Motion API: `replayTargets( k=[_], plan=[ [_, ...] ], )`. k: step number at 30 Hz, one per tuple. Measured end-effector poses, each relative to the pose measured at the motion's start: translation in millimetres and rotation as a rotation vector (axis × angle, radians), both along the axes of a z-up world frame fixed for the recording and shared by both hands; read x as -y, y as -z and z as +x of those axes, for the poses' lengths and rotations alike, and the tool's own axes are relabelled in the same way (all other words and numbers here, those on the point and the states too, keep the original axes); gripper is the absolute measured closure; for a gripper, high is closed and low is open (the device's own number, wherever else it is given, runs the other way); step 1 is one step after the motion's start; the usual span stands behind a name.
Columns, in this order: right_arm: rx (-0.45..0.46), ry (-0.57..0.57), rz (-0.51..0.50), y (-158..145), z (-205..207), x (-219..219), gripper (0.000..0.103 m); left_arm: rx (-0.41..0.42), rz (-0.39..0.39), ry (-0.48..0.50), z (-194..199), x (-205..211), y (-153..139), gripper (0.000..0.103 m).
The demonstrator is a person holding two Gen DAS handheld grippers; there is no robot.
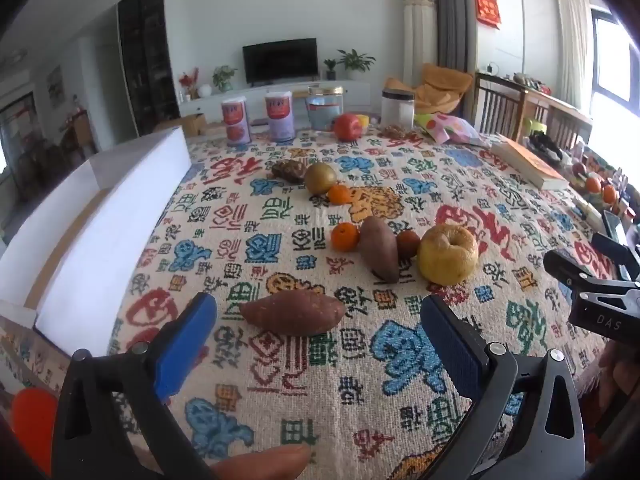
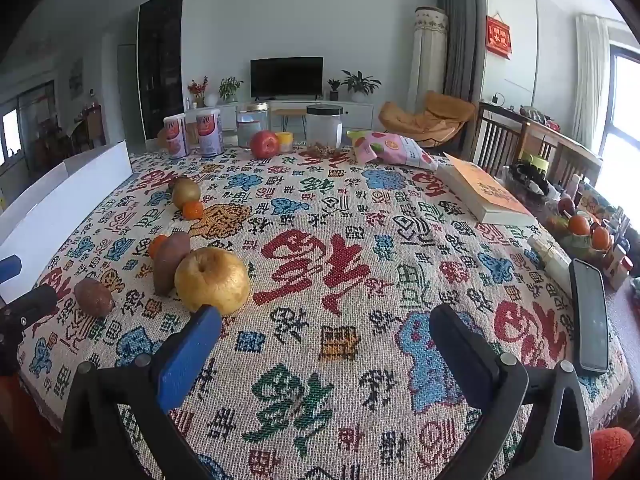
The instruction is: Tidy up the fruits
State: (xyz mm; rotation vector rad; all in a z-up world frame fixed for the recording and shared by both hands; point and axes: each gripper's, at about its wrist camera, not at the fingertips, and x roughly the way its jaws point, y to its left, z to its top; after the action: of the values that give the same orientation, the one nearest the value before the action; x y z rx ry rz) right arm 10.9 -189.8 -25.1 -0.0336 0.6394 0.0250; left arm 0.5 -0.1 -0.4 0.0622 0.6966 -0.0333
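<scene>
Just ahead — sweet potato [image 1: 293,312] between wide-spread left tongs [image 1: 320,320].

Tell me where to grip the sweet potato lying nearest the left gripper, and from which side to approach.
Grip the nearest sweet potato across its thick middle, coming from above with the open left gripper. It lies flat on the tablecloth, long axis crosswise, both ends tapering, so the middle probably gives the pads the surest hold.

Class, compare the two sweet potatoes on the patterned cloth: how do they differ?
The near sweet potato lies crosswise, alone between the open left claw fingers; the far sweet potato points away, touching a mandarin. The near one looks paler and longer. Both are reddish-brown and tapered.
</scene>
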Motion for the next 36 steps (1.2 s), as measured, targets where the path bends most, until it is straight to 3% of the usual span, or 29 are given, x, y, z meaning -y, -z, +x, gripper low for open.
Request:
replayTargets(
  k=[3,6,12,36],
  plan=[
    [0.004,-0.002,0.004,-0.8,-0.3,0.1,0.0,-0.004,-0.005,0.011,1.8,2.3,0.1,0.001],
    [0.018,-0.011,-0.006,-0.8,-5.0,-0.5,0.0,-0.003,-0.055,-0.003,8.8,-22.2,-0.6,0.001],
    [0.037,-0.023,-0.05,-0.7,-8.5,-6.7,0.0,0.031,0.009,-0.046,2.7,-9.9,-0.9,0.001],
    [0.046,-0.059,-0.083,3.8,-5.7,-19.2,0.0,0.039,0.012,-0.095,3.7,-19.5,3.3,0.001]
  ],
)
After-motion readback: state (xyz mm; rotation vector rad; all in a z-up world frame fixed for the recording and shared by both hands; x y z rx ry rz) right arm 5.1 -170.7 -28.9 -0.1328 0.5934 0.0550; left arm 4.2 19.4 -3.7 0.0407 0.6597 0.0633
